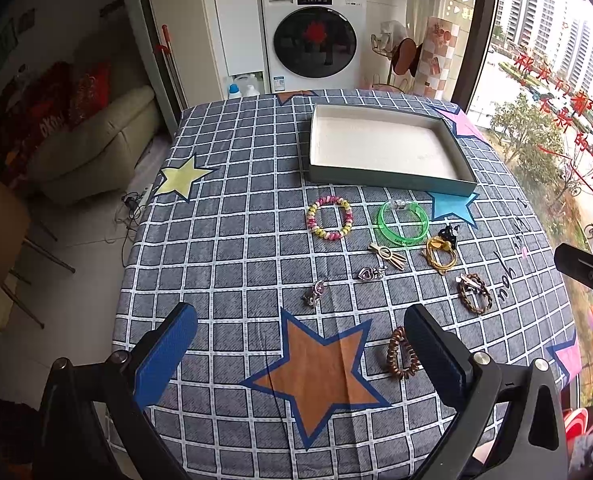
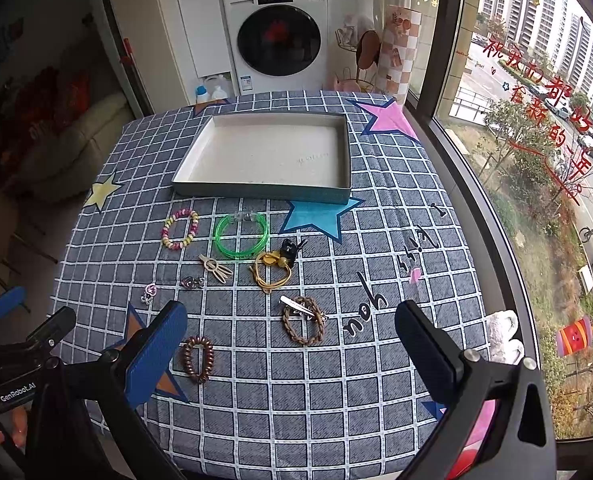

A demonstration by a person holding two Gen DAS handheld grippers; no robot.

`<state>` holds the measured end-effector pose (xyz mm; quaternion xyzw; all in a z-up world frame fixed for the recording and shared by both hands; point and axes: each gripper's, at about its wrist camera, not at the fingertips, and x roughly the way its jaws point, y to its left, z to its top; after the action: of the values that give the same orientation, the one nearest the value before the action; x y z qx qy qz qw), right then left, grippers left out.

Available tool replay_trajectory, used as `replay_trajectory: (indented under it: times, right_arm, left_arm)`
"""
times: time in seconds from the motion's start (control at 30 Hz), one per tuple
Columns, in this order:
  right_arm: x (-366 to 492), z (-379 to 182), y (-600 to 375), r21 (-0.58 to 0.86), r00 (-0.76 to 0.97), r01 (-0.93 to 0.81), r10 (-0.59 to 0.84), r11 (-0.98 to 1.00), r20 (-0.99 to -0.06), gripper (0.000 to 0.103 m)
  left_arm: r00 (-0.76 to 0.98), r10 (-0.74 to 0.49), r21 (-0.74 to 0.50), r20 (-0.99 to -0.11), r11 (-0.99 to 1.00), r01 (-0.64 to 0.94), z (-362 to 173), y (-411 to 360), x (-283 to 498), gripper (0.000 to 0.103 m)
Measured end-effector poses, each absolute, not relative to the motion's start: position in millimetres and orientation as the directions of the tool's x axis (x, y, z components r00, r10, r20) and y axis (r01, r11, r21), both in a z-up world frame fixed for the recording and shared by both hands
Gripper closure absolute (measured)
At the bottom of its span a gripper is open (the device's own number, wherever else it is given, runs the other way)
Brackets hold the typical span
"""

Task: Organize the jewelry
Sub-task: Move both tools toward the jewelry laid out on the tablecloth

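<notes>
Behind the checked tablecloth (image 1: pixel 236 208) (star-printed) stands a washing machine (image 1: pixel 312 36).

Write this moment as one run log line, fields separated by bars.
left gripper open, empty | right gripper open, empty | tray empty | jewelry on tablecloth, none sorted

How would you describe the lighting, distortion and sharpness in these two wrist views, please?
Left wrist view: daylight from the window at right, the sofa side dim; strong fisheye bending of the tablecloth grid; jewelry sharp. Right wrist view: the same, sky nearly blown out, soft shadows, the box crisp, frame corners black.
</notes>
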<state>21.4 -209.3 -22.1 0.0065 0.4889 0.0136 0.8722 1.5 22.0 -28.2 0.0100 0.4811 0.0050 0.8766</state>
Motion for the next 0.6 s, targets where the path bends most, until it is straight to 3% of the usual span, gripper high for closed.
replay_trajectory:
  times: [0.6]
  right_arm:
    - [24.1,-28.2,-207.1,0.029,0.494,-0.022,0.036,0.999,-0.869,0.0]
  left_arm:
    - [0.517,0.02,0.019,-0.856,1.0,-0.007,-35.5,24.2,3.3,0.0]
